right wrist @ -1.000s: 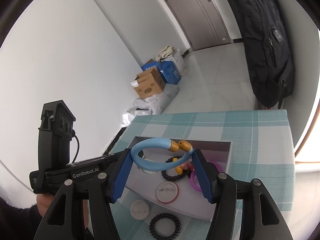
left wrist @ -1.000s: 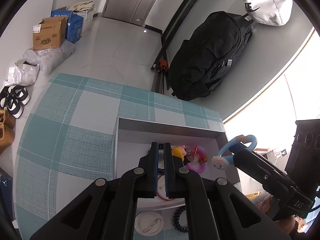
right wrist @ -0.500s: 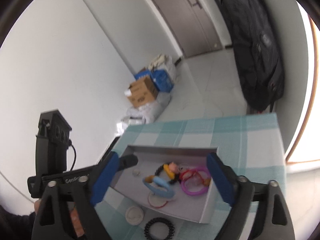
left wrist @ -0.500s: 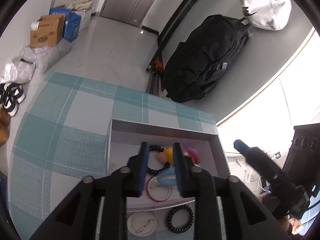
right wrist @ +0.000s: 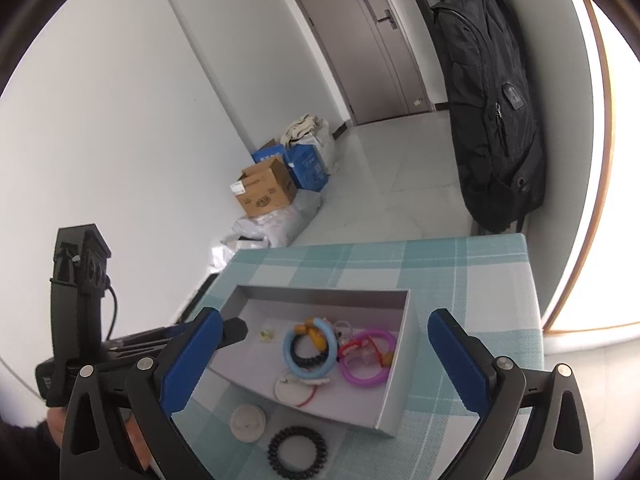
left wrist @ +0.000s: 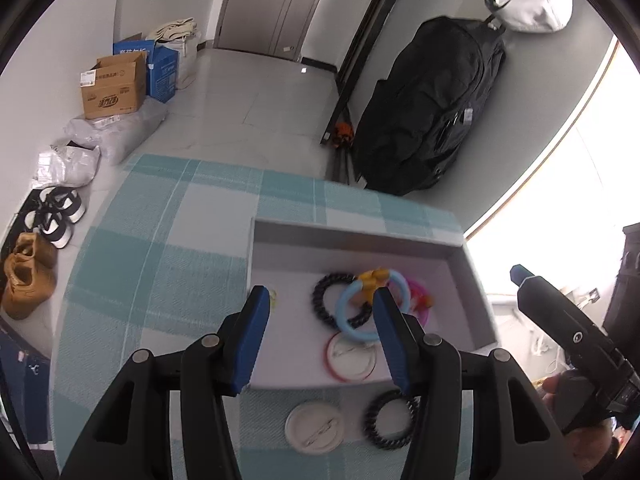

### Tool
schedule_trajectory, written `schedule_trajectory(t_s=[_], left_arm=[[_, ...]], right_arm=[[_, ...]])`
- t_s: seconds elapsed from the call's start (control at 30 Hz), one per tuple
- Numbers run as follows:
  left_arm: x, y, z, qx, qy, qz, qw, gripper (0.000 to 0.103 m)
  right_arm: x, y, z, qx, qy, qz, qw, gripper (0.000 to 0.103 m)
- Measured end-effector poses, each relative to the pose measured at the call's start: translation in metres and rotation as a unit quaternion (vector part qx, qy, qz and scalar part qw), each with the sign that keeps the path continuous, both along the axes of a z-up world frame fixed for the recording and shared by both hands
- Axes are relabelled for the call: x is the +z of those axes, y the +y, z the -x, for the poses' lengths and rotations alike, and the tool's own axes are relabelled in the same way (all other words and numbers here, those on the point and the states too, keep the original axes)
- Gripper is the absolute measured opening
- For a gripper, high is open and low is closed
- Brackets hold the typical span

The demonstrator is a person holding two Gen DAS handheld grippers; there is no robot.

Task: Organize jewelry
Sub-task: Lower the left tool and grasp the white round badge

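blue bangle lands in the tray, two pieces left outside

dropped and settled: the blue bangle (right wrist: 307,350) that the right gripper (right wrist: 320,360) carried a second ago now lies flat in the grey tray (right wrist: 394,400), overlapping a black coil tie beside the pink bangle (right wrist: 367,360). its jaws have just been opening and stand wide with nothing between them. the left gripper (left wrist: 320,332) was pinched tight a moment back; its jaws have just been opening too, now partly apart and empty, hovering above the tray's near edge.

now the leftovers. the black coil hair tie (left wrist: 390,420) and the white round badge (left wrist: 315,427) lie side by side on the checked cloth (left wrist: 160,272), just outside the tray's near wall, the tie to the right. in the left view both sit below the fingertips, the tie almost under the right-hand finger. my read: the left gripper looks nearer, needing a short dip back toward the person, while the right one hangs higher.
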State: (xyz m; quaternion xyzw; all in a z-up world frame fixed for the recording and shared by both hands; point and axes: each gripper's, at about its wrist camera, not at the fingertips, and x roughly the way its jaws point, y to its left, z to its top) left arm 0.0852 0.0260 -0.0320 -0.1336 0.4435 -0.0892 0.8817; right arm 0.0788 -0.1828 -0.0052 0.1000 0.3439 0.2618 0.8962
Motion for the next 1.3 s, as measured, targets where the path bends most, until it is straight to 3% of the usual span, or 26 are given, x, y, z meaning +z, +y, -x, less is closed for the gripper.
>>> schedule_trajectory(t_s=[0.17,0.4,0.47,0.53,0.7,0.83,1.03,1.3], left_arm=[[0.003,-0.007,0.015,-0.006,-0.010,-0.033,0.9994,0.048],[0.009,-0.010,0.037,-0.005,-0.027,-0.056,0.9981,0.049],[0.009,-0.011,0.043,0.000,-0.027,-0.069,0.9973,0.061],[0.008,-0.008,0.048,0.009,-0.028,-0.063,0.9976,0.063],[0.003,-0.006,0.055,0.014,-0.019,-0.065,0.9976,0.064],[-0.005,-0.011,0.059,0.004,-0.011,-0.091,0.9958,0.076],[-0.018,-0.018,0.060,-0.015,0.005,-0.117,0.9930,0.076],[-0.037,-0.024,0.054,-0.038,0.045,-0.138,0.9887,0.076]], right_arm=[[-0.005,0.006,0.015,0.003,-0.006,0.042,0.999,0.103],[-0.007,0.008,0.034,0.003,-0.014,0.064,0.998,0.103],[-0.007,0.008,0.040,0.002,-0.015,0.067,0.998,0.103],[-0.007,0.008,0.045,0.003,-0.015,0.071,0.997,0.103],[-0.011,0.012,0.056,0.012,-0.013,0.088,0.996,0.103],[-0.020,0.017,0.059,0.020,0.003,0.107,0.994,0.103],[-0.031,0.021,0.063,0.031,0.013,0.141,0.989,0.103],[-0.035,0.011,0.061,0.019,0.033,0.129,0.991,0.103]])
